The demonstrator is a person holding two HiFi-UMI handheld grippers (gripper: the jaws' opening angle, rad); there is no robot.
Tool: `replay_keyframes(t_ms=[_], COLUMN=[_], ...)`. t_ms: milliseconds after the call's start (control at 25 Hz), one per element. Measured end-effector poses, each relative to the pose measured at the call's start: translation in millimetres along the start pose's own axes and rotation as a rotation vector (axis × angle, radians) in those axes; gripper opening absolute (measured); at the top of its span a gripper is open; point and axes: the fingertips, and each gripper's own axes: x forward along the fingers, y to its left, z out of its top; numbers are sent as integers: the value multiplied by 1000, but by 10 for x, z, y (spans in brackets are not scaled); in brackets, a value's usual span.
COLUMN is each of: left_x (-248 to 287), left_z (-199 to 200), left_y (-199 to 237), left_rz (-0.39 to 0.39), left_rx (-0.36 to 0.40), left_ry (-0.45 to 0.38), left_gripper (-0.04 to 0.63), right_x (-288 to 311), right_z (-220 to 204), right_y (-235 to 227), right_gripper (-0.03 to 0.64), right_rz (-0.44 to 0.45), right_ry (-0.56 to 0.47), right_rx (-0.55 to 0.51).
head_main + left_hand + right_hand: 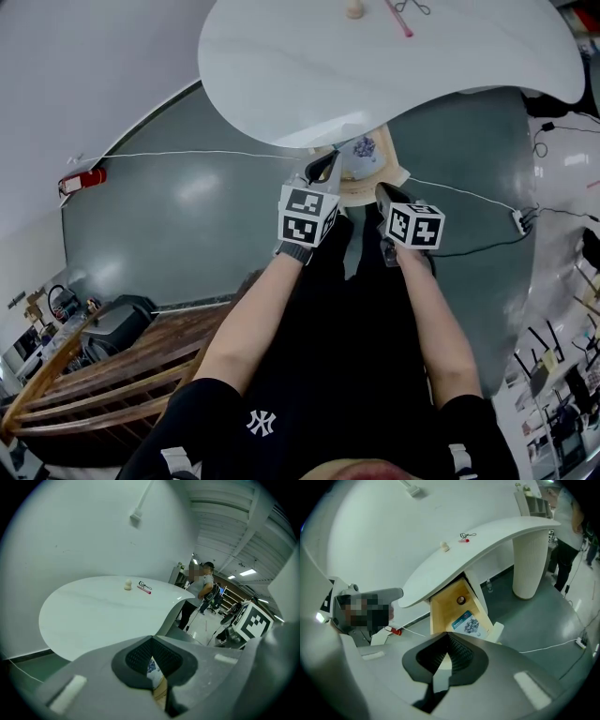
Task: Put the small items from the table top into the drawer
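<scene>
A cream ball (pixel 353 9), a pink pen (pixel 399 20) and a metal eyelash curler (pixel 413 6) lie on the far part of the white table top (pixel 309 66). The ball (pixel 127 584), pen (pixel 145 589) and table top (pixel 93 616) also show in the left gripper view. Under the table's near edge a wooden drawer (pixel 445 604) stands open, holding a blue-and-white packet (pixel 468 623) and a small round dark thing (pixel 461 600). My left gripper (pixel 330 161) and right gripper (pixel 382 190) hover side by side over the drawer (pixel 367 193). Both the left gripper (pixel 151 641) and right gripper (pixel 449 637) are shut with nothing in them.
A white ribbed pedestal (pixel 529 564) carries the table at the right. A thin cable (pixel 187 155) runs over the dark green floor to a power strip (pixel 520 220). Wooden furniture (pixel 112 375) stands at the lower left. A person (pixel 201 592) stands beyond the table.
</scene>
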Motion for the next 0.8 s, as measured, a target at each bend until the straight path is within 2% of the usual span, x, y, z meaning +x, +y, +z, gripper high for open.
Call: replay_keyframes(t_ms=[480,800], left_x=[130,254], left_z=[406,877], left_y=[15,113], left_rz=[12,39], left_rx=[-47,-87], left_ry=[-57,-118], left_gripper=[0,0], right_x=[-230,-235], right_z=[1000,1617], right_y=[336,346], right_gripper=[26,26], right_rz=[126,163], right_ry=[-147,-180], right_rx=[-69,-140])
